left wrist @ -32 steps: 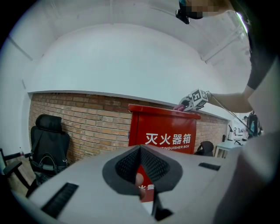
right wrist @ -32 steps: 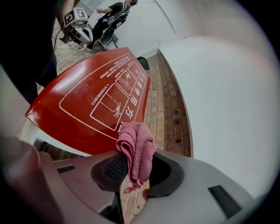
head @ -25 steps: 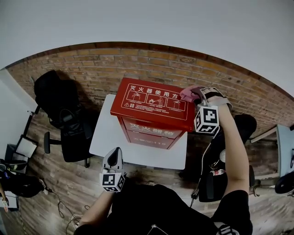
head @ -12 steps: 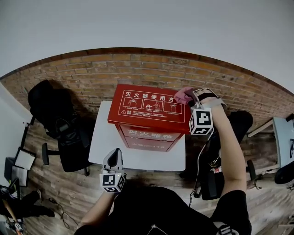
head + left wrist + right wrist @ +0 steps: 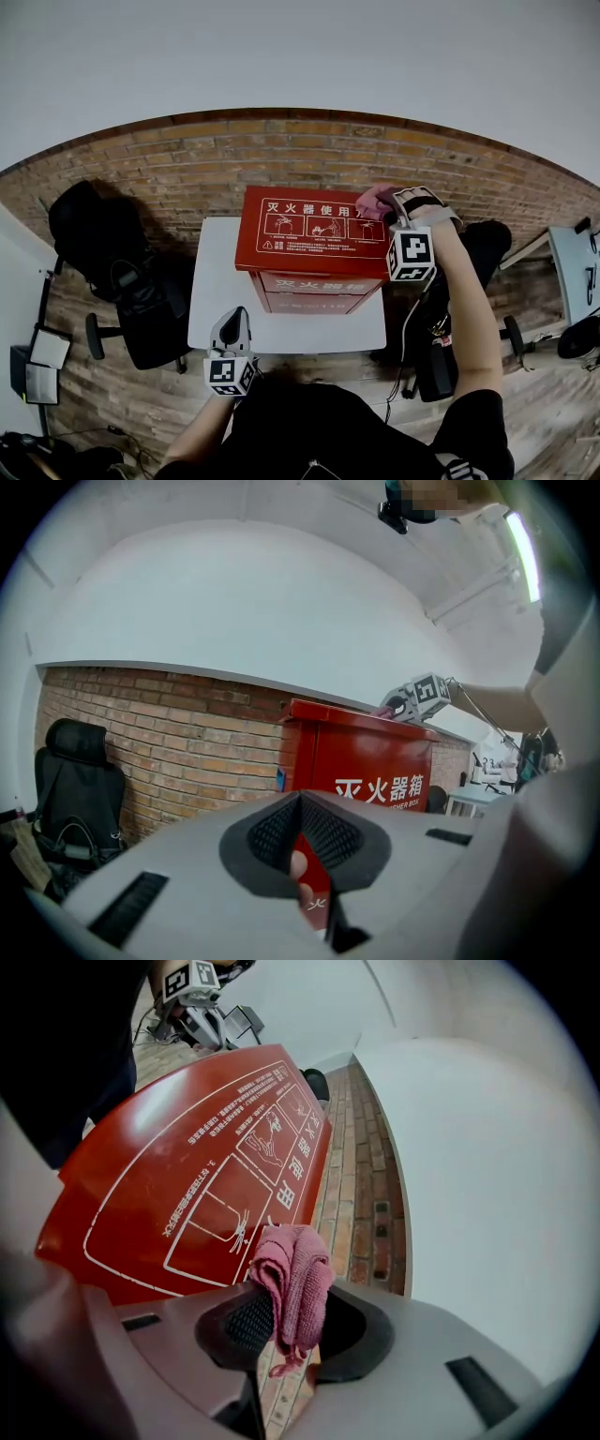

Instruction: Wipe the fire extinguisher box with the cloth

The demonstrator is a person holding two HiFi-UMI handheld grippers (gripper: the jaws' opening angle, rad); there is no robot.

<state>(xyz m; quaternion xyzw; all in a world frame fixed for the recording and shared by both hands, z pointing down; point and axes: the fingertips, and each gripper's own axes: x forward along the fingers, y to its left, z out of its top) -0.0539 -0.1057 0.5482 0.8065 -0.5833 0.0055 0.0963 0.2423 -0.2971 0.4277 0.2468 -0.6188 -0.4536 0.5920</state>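
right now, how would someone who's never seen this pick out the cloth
Find the red box on the white table. At the far right corner of its lid, the right claw is shut on the cloth. It is the only soft, pink thing there: a bunched rag against the hard red lid.

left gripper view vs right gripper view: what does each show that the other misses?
Left gripper view only: the fire extinguisher box from the front, with its white characters, a black chair, and the left gripper shut on nothing. Right gripper view only: the lid with its white instruction diagrams, and the right gripper clamped on the pink cloth. Both: the red box, the brick wall and the white wall above it.
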